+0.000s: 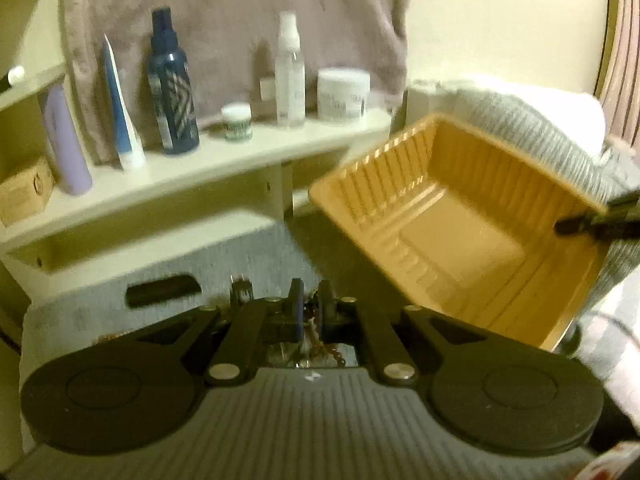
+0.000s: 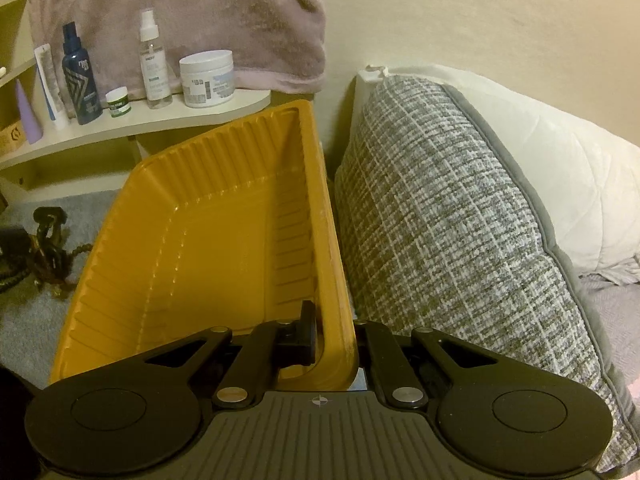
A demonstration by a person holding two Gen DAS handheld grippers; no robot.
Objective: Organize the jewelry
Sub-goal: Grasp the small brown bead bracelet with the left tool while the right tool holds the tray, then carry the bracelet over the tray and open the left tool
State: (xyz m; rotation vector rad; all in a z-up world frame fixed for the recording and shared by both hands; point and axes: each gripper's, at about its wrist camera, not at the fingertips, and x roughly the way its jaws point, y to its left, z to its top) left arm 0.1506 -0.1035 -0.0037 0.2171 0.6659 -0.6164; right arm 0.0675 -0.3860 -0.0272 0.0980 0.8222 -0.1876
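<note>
In the left wrist view my left gripper [image 1: 311,304] is shut on a brown chain necklace [image 1: 316,340], whose links hang down between the pads over the grey bedding. An orange ribbed plastic tray [image 1: 460,220] is tilted up just to its right, its hollow facing me. My right gripper [image 2: 324,322] is shut on the tray's [image 2: 200,248] right-hand wall, one finger [image 2: 306,320] inside and the other hidden behind the wall. A dark fingertip [image 1: 580,226] of it shows at the tray's rim. The chain [image 2: 48,248] dangles left of the tray.
A cream shelf [image 1: 224,160] at the back carries a blue bottle [image 1: 172,84], a clear spray bottle [image 1: 290,76], a white jar [image 1: 343,96] and tubes. A grey woven cushion [image 2: 460,220] and white pillow [image 2: 560,172] stand right of the tray. A black item [image 1: 162,290] lies on the bedding.
</note>
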